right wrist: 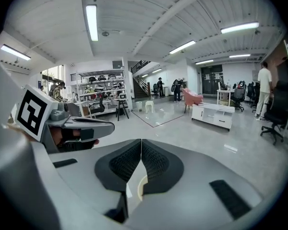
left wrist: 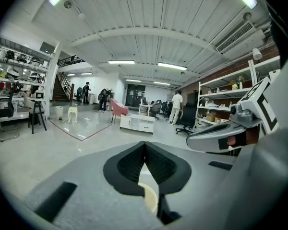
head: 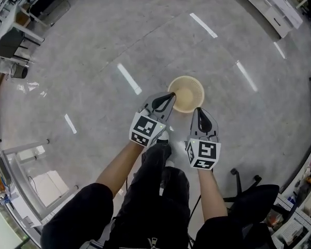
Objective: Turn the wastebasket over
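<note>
Head view: wastebasket (head: 186, 93) seemingly just beyond both tongs (head: 171, 95) (head: 198, 109).

Cream wastebasket (head: 186, 93) upright on floor (head: 93, 45)

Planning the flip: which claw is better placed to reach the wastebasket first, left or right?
Left, probably: in the head view the left claw overlaps the wastebasket at its rim, while the right claw sits just short. Both are shut, so either must open.
</note>
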